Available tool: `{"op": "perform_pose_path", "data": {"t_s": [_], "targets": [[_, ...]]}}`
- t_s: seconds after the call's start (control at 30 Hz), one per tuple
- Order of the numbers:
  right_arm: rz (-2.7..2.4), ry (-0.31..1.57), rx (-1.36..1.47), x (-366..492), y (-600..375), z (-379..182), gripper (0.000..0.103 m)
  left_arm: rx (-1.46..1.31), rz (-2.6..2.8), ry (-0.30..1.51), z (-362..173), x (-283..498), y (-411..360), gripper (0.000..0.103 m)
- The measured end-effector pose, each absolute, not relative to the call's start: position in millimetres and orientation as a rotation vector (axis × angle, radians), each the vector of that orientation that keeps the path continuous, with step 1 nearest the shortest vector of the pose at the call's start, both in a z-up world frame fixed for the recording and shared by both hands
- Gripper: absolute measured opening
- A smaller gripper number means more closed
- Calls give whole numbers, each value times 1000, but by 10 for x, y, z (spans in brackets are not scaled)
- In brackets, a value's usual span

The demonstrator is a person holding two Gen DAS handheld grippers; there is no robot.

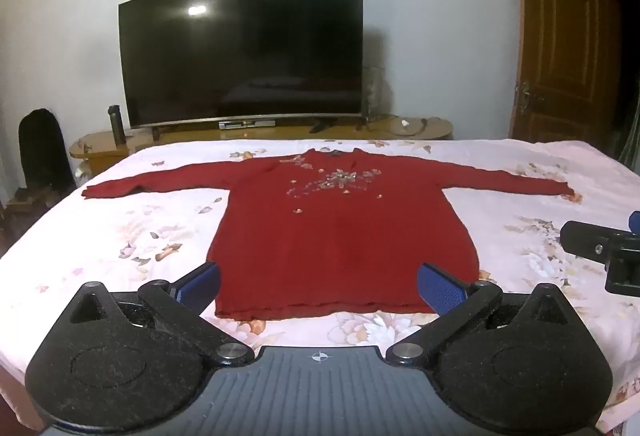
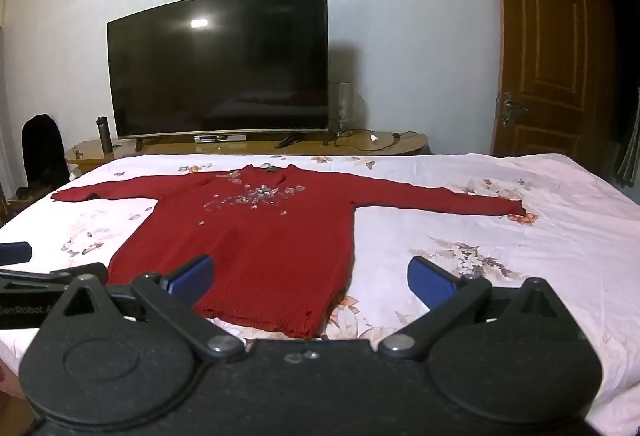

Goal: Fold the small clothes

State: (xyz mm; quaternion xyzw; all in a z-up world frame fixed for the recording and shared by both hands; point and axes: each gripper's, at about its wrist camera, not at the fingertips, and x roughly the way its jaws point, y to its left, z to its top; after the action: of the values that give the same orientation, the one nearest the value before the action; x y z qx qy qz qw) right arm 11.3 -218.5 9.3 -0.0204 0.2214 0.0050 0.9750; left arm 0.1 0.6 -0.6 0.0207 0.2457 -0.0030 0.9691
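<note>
A red long-sleeved sweater [image 1: 340, 232] with pale beadwork on the chest lies flat on the bed, sleeves spread to both sides, hem toward me. My left gripper [image 1: 318, 286] is open and empty, held above the hem, its blue pads on either side of the sweater's lower body. The sweater also shows in the right wrist view [image 2: 256, 236]. My right gripper [image 2: 310, 278] is open and empty above the hem's right corner. The right gripper's body shows at the right edge of the left wrist view [image 1: 604, 248].
The bed has a white floral sheet [image 1: 540, 256]. Behind it stands a wooden TV stand [image 1: 260, 136] with a large dark TV [image 1: 244, 52] and a dark bottle [image 1: 117, 122]. A brown door [image 1: 560, 44] stands open at right. A dark chair [image 1: 40, 152] is at left.
</note>
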Motion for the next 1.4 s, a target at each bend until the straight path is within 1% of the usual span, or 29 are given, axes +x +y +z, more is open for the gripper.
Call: {"op": "perform_pose_path", "data": {"t_s": [1.4], "targets": [[9,444,-42,127,-2202,89,102,36,5,502,-21,45,16,103]]}}
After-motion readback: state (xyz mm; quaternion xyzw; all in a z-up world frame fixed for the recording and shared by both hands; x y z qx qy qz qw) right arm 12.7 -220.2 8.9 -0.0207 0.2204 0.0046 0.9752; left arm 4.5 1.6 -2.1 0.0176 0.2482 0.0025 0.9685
